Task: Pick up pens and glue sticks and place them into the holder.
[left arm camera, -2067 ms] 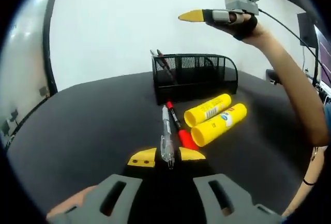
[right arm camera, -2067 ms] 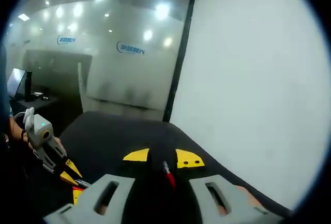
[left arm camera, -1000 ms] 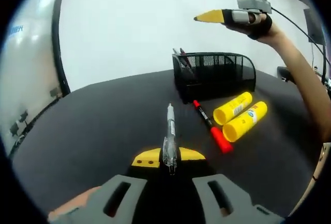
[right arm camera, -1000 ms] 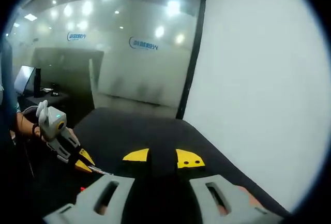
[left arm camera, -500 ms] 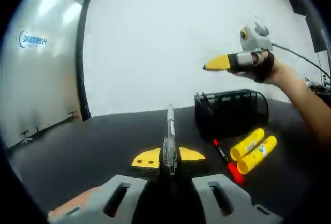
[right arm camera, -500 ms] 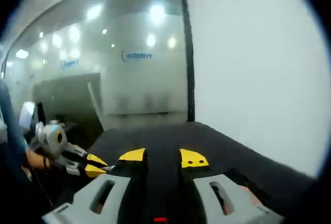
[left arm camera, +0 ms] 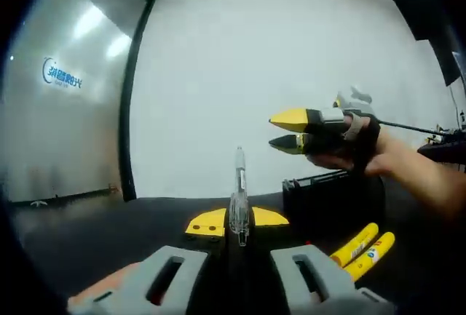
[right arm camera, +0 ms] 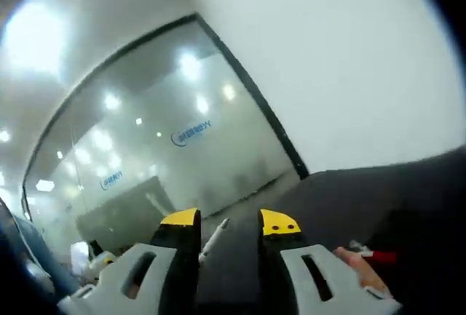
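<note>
My left gripper [left arm camera: 233, 222] is shut on a clear pen [left arm camera: 238, 188] that sticks straight up out of its jaws. It is held up over the dark table [left arm camera: 87, 235]. To the right stands the black mesh holder [left arm camera: 331, 198]. Two yellow glue sticks [left arm camera: 357, 244] lie on the table in front of it. My right gripper [left arm camera: 284, 132] hovers above the holder, open and holding nothing. In the right gripper view the right gripper [right arm camera: 228, 222] has its jaws apart, and the pen's pale tip [right arm camera: 213, 238] shows beyond them.
A white wall and a glass partition [left arm camera: 58, 111] stand behind the table. A hand and forearm [left arm camera: 408, 173] reach in from the right over the holder. Something red [right arm camera: 378, 257] lies low at the right in the right gripper view.
My left gripper has lifted the pen off the table and tilted up. The right gripper has come down nearer the holder and its jaws have opened.
</note>
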`<state>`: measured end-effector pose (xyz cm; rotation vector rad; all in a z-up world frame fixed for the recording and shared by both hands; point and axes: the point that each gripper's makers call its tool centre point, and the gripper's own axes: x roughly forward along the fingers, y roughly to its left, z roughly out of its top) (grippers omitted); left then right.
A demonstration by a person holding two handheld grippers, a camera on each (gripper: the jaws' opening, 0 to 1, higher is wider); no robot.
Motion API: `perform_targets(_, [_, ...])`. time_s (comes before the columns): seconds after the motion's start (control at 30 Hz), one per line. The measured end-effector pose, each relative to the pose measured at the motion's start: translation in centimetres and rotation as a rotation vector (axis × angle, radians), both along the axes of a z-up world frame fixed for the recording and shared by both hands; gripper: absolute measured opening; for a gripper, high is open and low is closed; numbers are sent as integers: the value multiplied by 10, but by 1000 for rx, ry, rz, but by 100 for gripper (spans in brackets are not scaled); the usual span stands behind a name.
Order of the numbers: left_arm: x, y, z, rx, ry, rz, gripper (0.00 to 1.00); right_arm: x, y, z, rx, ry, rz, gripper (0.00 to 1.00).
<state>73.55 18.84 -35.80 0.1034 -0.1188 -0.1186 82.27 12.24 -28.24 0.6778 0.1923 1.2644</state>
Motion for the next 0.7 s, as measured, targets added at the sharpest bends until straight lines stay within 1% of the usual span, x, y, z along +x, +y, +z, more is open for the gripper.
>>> perform_targets(0.03, [1,0,1,-3,-3,0,8,0,2,1,11,15,12,26])
perform_targets(0.07, [1,0,2,-5,-7,1,8,3,3,0,0,9,11,26])
perform_targets(0.17, [2,0,5,-6,-23,7,8,-2,15,-5,-34,12,19,25])
perform_targets(0.2, [2,-1,5,-7,-25,7,8,-2,17,-9,-46,24,34,25])
perform_targets(0.3, [2,-3,7,-4,-30,6,8,-5,24,-12,-50,31,37,23])
perform_targets(0.43, [2,-7,9,5,-37,4,8,-9,30,-16,-11,95,76,22])
perform_targets(0.47, [2,-8,9,6,-37,4,8,-7,31,-17,-11,107,82,22])
perform_targets(0.53, [2,-10,9,7,-39,-1,8,-6,33,-18,-14,109,85,22])
perform_targets(0.63, [1,-13,11,5,-50,-4,8,-6,31,-18,9,140,93,20])
perform_targets(0.7, [0,-14,12,0,-52,-6,8,-2,29,-14,41,172,112,17])
